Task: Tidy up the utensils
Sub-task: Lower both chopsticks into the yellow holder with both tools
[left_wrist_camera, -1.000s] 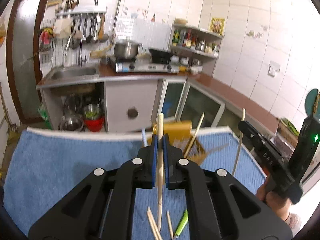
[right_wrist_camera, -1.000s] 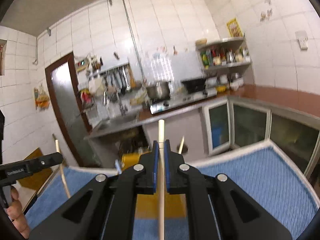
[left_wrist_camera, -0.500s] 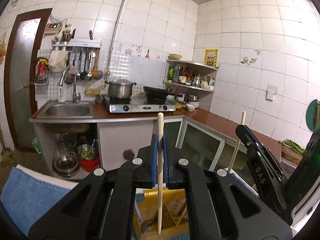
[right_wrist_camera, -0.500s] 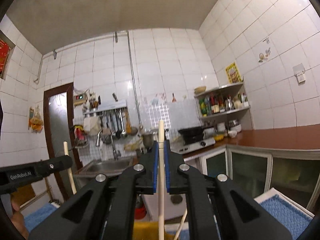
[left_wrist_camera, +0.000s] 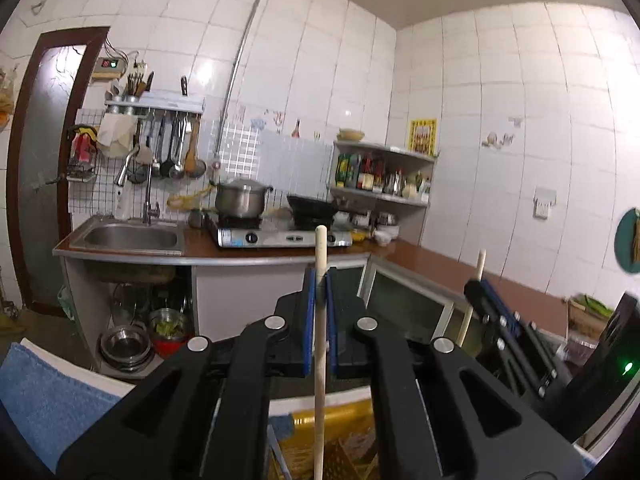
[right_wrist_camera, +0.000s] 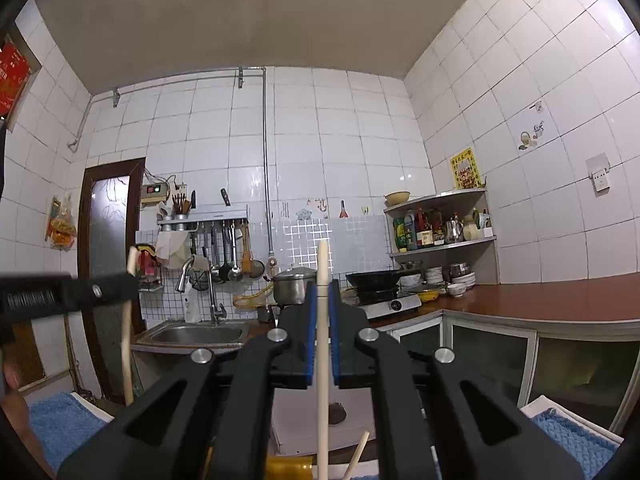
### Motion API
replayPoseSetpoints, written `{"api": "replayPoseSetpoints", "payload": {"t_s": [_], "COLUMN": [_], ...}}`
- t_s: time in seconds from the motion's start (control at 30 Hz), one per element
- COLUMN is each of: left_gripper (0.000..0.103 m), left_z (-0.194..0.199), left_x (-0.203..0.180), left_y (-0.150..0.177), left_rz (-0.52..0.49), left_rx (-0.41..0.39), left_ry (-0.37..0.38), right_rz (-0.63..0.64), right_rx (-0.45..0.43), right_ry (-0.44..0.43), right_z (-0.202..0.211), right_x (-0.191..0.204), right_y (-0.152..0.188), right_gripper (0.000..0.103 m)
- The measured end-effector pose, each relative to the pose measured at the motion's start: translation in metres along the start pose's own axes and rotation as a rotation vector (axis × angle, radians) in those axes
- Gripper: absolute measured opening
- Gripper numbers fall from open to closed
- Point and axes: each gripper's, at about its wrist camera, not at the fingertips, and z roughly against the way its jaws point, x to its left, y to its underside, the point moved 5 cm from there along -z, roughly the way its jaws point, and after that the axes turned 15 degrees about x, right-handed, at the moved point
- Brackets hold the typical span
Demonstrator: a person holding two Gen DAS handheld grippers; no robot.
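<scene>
While clamped tight, blue pads of left gripper pinch a pale wooden chopstick upright, top end poking above the jaws, lower end running down past the frame bottom. Same on the other side: right gripper, pads pressed together on a second chopstick, also upright, tip clear above the fingers. Seen from left wrist cam, right gripper sits to the right of the held stick, w/ its own stick standing nearly vertical. Seen from right wrist cam, left gripper crosses at left, stick hanging down through it.

Below the left-held chopstick: yellow slotted holder, partly hidden by gripper body; exact contents hard to tell. Blue towel to the left of holder, on white-edged surface. Loose stick end angled just right of the right-held chopstick, near the holder's yellow rim.

Behind, well beyond holder: sink, gas stove w/ steel pot & black wok, corner shelf w/ bottles.
</scene>
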Motion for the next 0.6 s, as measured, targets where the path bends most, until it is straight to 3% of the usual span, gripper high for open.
{"api": "replayPoseSetpoints", "payload": {"t_s": [0.1,0.27,0.6], "left_gripper": [0.004,0.004,0.004], "left_z": [0.002,-0.018,-0.057], "left_x": [-0.002,-0.003,0.014], "left_y": [-0.004,0.016,0.070], "left_rz": [0.000,0.000,0.027], "left_rx": [-0.021,-0.026,0.091], "left_ry": [-0.004,-0.032,-0.016], "right_rz": [-0.005,-0.015,0.021], "right_rx": [-0.007,0.016,0.071], "right_ry": [-0.009,-0.021,-0.021], "right_z": [0.003,-0.003,-0.009], "right_x": [0.000,-0.003,-0.003], "right_y": [-0.003,0.010,0.040], "right_gripper": [0.006,0.006,0.006]}}
